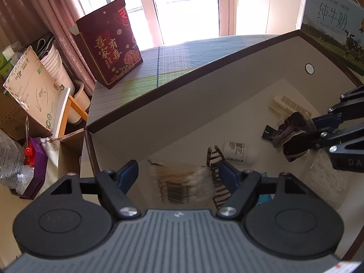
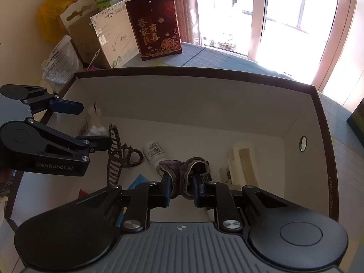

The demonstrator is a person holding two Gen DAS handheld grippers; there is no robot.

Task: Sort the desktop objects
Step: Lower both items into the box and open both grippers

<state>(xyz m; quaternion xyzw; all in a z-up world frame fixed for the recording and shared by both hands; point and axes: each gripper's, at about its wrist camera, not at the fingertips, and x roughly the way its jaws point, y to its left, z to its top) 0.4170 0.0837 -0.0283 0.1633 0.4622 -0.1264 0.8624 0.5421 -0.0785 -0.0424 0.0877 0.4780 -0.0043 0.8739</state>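
A large box with a dark rim (image 1: 204, 68) (image 2: 193, 70) and pale inner walls holds the sorted items. My left gripper (image 1: 178, 168) (image 2: 93, 124) hangs open inside its left end. A clear bag of cotton swabs (image 1: 182, 179) (image 2: 94, 125) lies between the fingers, apart from both pads. My right gripper (image 2: 181, 178) (image 1: 312, 130) is shut on a purple scrunchie (image 2: 182, 168) (image 1: 293, 136) just above the box floor. On the floor lie a striped brown hair claw (image 1: 215, 159) (image 2: 118, 152) and a white bottle (image 1: 238, 152) (image 2: 154, 152).
A cream plastic piece (image 2: 243, 161) (image 1: 286, 107) lies at the box's right end, a blue packet (image 2: 137, 180) near the front. Outside stand a dark red gift box (image 1: 109, 43) (image 2: 157, 25), a milk carton case (image 1: 332, 27) and cardboard boxes (image 1: 34, 84).
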